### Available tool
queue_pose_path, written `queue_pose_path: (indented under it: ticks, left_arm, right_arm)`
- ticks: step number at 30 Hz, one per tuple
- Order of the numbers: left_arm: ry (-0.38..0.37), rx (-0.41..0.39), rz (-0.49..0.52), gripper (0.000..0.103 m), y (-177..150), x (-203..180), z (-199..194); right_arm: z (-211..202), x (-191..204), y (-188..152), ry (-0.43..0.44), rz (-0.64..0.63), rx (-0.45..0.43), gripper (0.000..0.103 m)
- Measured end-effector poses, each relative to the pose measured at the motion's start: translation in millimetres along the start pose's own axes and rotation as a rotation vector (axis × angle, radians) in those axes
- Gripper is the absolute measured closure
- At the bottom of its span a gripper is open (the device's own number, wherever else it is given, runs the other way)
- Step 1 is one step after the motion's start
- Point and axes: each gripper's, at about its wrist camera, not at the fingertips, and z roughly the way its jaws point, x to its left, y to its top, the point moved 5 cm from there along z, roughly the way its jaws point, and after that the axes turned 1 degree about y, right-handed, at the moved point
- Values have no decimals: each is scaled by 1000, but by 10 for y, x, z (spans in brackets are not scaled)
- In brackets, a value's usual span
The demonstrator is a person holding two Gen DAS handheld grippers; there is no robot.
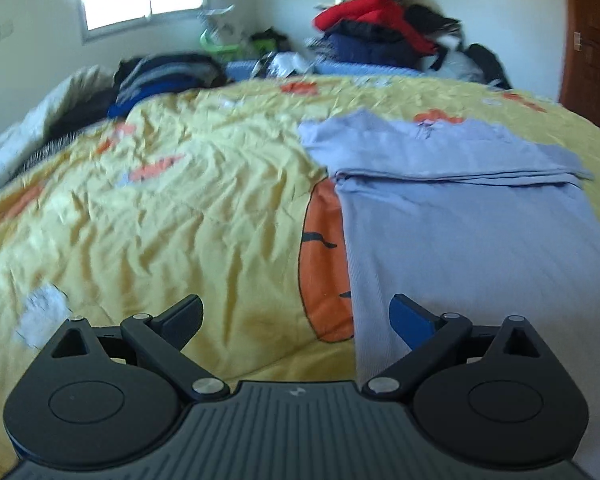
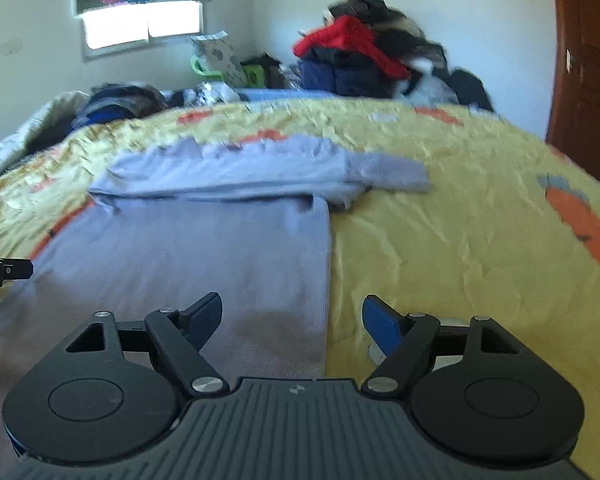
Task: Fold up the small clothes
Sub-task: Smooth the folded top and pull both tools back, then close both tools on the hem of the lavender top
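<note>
A pale lilac ribbed top [image 1: 472, 232] lies flat on the yellow bedspread [image 1: 172, 208], its sleeves folded across the upper part. My left gripper [image 1: 296, 316] is open and empty, hovering over the garment's near left edge. The same top [image 2: 204, 248] fills the left half of the right wrist view. My right gripper [image 2: 292, 316] is open and empty, straddling the garment's near right edge. A part of the left gripper [image 2: 4, 272] shows at the left edge of the right wrist view.
A heap of dark and red clothes [image 1: 384, 32] is piled at the far side of the bed. More dark clothes [image 1: 168, 76] lie at the far left. A brown door [image 2: 588, 64] stands at the right. A window [image 1: 144, 0] is behind.
</note>
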Motion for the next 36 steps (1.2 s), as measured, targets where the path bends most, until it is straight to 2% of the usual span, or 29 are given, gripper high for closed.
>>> queue_pose_path:
  ticks: [3,5,9,12,15,19,22,25,29,33,36]
  left_arm:
    - [-76,2,6,3,-82,97,-164]
    - [-148,26,-20,3,-154,162,-247]
    - [-276,89,-88,3,-317,260,-366]
    - [-364,183,-142,3,-468,300,-390]
    - [-421,217,-176,3,-549,360,-458]
    - [-527,275,-248,3,-622,387,-539]
    - [-542,278,-249,3,-655,330,-587]
    - [-556,267,-197,3,-676,221,-622]
    - [-644,270,-191,3,-694,126,-658]
    - [-718,269,-219,3,-700,50,-632]
    - [-724,254,-219,4,-704,18,-627]
  right_arm:
    - [-171,-59,-16,-44,-38,-27,23]
    - [-264,-127,-44,-32,-12,-36,23]
    - [-445,-276,-164,31,85,-48,22]
    - [-509,-332,-260,118,140,-25,22]
    - [-570,-405,-350,217,219,12,22]
    - [-658,-455,-451,245,243,68,22]
    - [-747,-438,-498,262,209,95,22]
    - [-850,-373,-551,324,179,134,26]
    - [-878,-357,-658,394,188,196,32]
    - [-879,-370,-677,459,232,195,42]
    - [-856,-310,-683,509,252,198,44]
